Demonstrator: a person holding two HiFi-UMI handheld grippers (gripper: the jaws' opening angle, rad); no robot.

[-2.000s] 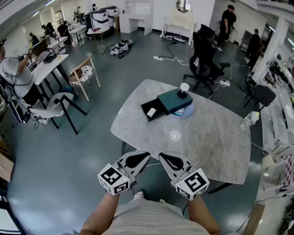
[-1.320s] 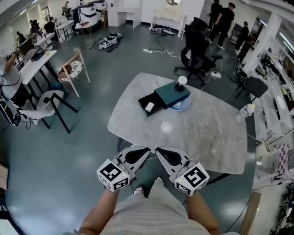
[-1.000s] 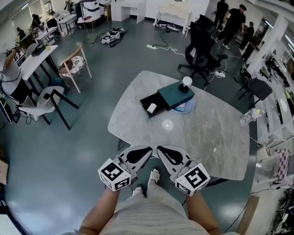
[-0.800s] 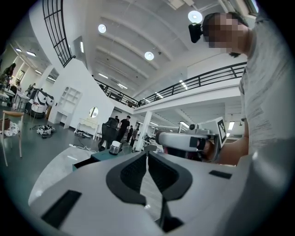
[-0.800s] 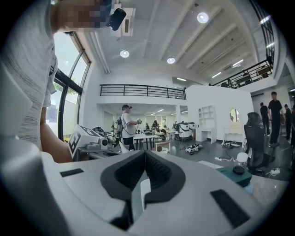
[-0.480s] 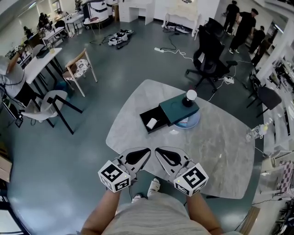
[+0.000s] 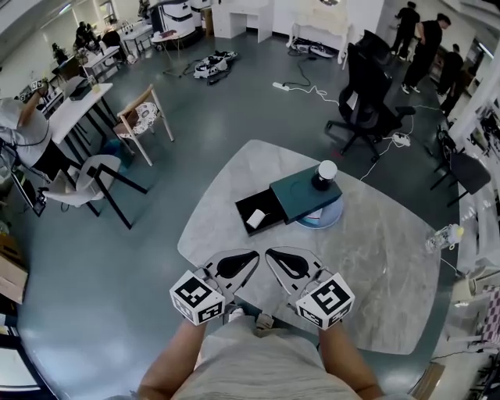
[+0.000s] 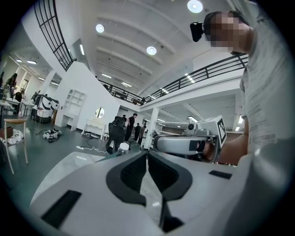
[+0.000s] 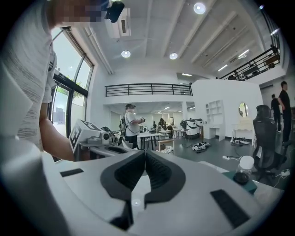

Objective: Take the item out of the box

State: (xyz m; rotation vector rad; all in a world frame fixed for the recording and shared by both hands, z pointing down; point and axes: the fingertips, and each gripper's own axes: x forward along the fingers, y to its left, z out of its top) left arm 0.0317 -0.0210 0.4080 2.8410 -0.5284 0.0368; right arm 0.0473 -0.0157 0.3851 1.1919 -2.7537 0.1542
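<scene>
While the left tool (image 7: 248,258) and right tool (image 7: 274,257) hovered closed and empty at six o'clock of the worktop (image 7: 375,258), the white item (image 7: 256,218) lay in the open drawer (image 7: 272,209) of the box (image 7: 301,194) toward twelve; it looked light and rigid, best pinched across its narrow sides

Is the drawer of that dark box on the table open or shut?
Open: the black drawer sticks out of the box, white item showing inside.

Bright, even indoor light. Round ceiling lights (image 8: 195,5) glow overhead, and tall windows (image 9: 69,99) wash out white in the right gripper view. The glossy floor (image 7: 117,297) and pale stone surface (image 7: 391,258) show soft sheen and faint shadows. Every view bulges fisheye-style; both gripper views darken at the corners. The left tool (image 8: 147,156) and right tool (image 9: 145,153) look soft up close.
</scene>
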